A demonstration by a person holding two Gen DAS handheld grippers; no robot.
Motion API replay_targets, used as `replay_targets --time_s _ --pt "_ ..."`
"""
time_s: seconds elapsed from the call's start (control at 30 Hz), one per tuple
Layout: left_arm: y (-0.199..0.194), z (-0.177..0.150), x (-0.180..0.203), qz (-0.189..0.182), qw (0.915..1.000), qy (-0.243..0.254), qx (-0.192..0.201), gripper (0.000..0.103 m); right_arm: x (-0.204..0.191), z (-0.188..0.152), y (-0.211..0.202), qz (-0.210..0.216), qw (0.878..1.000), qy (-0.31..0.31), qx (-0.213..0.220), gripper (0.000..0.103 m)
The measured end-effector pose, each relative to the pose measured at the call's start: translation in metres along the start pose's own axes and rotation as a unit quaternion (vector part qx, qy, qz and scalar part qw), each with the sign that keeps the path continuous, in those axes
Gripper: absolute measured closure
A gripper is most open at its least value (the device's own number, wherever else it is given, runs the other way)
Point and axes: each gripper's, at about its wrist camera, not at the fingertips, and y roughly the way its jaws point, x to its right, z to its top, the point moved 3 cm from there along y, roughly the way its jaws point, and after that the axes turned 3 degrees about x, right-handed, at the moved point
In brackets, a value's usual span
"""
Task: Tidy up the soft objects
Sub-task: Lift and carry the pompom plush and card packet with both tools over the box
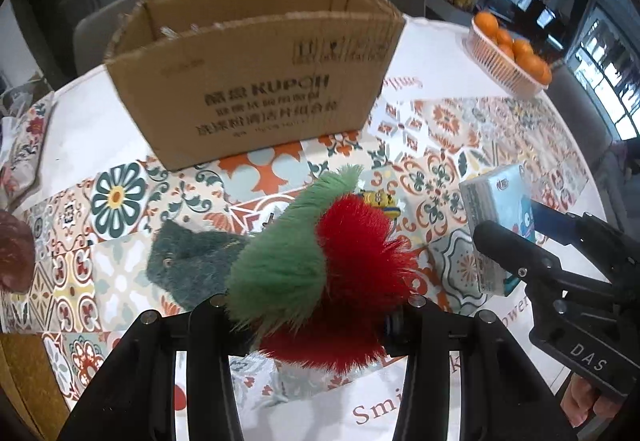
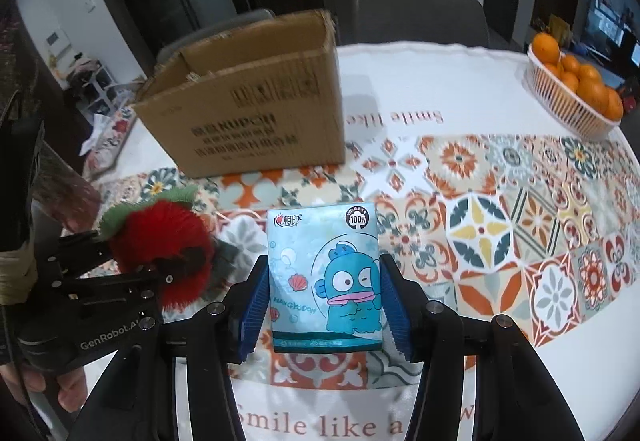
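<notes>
Two soft items lifted above counter (image 2: 440, 89), cardboard box (image 1: 256, 73) beyond.
Left gripper (image 1: 316, 305) jaws clamped on furry toy (image 1: 320, 261); right gripper (image 2: 324, 301) jaws on tissue pack (image 2: 324, 277). Advised: clear box rim before release.

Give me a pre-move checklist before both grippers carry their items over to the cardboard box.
1. Left gripper clamped on the red and green plush toy: ok.
2. Right gripper clamped on the tissue pack: ok.
3. Cardboard box open on top: ok.
4. Room inside the box: cannot tell, its floor is hidden.
5. Dark green plush lying on the table, not yet gathered: not ok.
6. Basket of oranges away from the box: ok.
</notes>
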Motion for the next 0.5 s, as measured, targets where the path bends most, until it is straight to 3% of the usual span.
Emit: replay_targets --time_s 0.5 --pt "-0.073 0.004 -0.016 0.023 0.9954 -0.036 0.086 0.059 -0.031 0.027 -0.051 0.036 0.996 -0.034 0.075 0.049"
